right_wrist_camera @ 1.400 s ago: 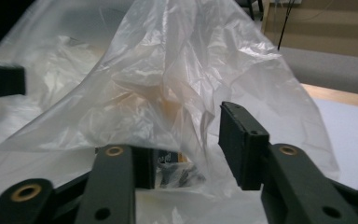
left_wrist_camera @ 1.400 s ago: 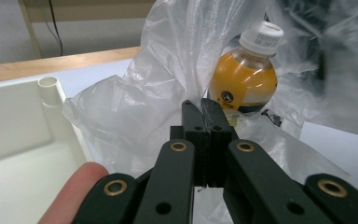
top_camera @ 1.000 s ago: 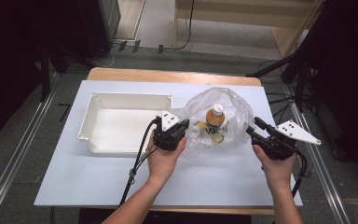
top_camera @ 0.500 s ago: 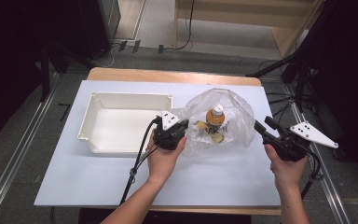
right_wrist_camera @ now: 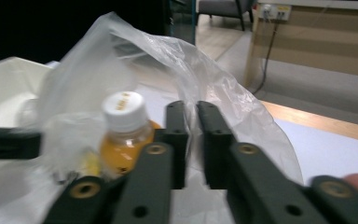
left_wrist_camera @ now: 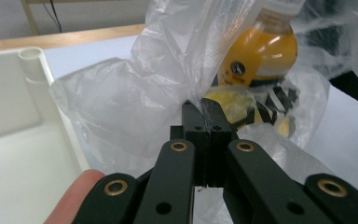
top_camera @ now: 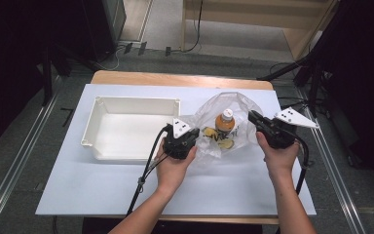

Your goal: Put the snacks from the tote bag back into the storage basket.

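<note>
- A small orange-filled bottle with a white screw cap (top_camera: pixel 225 124) stands upright, long axis vertical and cap up, inside a crumpled clear plastic bag (top_camera: pixel 209 117) at the middle of the white worktop (top_camera: pixel 78 190).
- A yellow-and-black printed packet (left_wrist_camera: pixel 242 105) lies in the bag at the bottle's foot.
- The left hand-held gripper (left_wrist_camera: pixel 204 122) is clamped on a fold of the bag's left side.
- The right hand-held gripper (right_wrist_camera: pixel 192 122), at the bag's right edge, has just been closing; a narrow gap shows between its jaws, with film at them.
- A shallow white rectangular plastic tray (top_camera: pixel 97 105) sits just left of the bag.
</note>
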Available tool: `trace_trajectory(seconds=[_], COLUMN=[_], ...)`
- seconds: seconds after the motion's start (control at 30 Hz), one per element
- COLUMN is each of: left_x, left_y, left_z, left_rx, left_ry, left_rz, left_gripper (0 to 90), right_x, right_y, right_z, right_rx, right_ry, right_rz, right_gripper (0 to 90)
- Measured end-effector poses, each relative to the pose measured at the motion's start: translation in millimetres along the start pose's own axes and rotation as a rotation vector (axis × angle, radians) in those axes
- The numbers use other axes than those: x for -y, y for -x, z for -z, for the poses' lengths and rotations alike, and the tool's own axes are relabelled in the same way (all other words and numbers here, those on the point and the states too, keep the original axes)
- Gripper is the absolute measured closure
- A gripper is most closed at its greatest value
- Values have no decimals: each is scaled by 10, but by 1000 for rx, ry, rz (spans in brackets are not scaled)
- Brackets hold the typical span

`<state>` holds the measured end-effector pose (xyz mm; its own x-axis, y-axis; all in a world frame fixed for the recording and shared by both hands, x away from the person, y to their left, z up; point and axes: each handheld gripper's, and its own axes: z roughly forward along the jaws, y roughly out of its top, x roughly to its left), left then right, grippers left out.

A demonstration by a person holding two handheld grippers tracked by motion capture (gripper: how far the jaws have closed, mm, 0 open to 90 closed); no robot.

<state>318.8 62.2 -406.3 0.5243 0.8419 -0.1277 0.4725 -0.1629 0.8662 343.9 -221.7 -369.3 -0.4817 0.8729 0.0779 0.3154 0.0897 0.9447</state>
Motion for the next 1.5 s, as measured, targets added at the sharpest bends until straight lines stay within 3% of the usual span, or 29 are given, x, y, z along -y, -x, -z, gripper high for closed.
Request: trace_trajectory(seconds=[0.27, 0.53, 0.67, 0.83, 0.93, 1.07, 1.27, 1.5], left_x=[244, 407, 447, 395, 368, 361, 395, 425], left_y=[30, 37, 50, 59, 55, 40, 53, 43], left_z=[-37, -82, -69, 25, 54, 55, 12, -30], left_rx=[-17, -12, 5, 7, -5, -25, -26, -20], left_ry=[-8, -45, -37, 31, 64, 62, 36, 6], left_rz=[45, 39, 30, 28, 39, 48, 41, 31], left_gripper=[900, 900, 900, 900, 900, 900, 900, 900], right_x=[206, 412, 415, 246, 115, -34, -136, -63], right_y=[52, 121, 108, 75, 53, 66, 94, 96], right_z=[-458, -625, -588, -392, -370, -415, -580, -766], right_rx=[36, 42, 50, 32, 27, 24, 17, 4], right_ry=[-123, -186, -175, -55, -36, -21, -46, -110], right_rz=[-9, -50, -40, -19, 13, 28, 19, 25], right_gripper=[900, 900, 900, 900, 900, 900, 900, 900])
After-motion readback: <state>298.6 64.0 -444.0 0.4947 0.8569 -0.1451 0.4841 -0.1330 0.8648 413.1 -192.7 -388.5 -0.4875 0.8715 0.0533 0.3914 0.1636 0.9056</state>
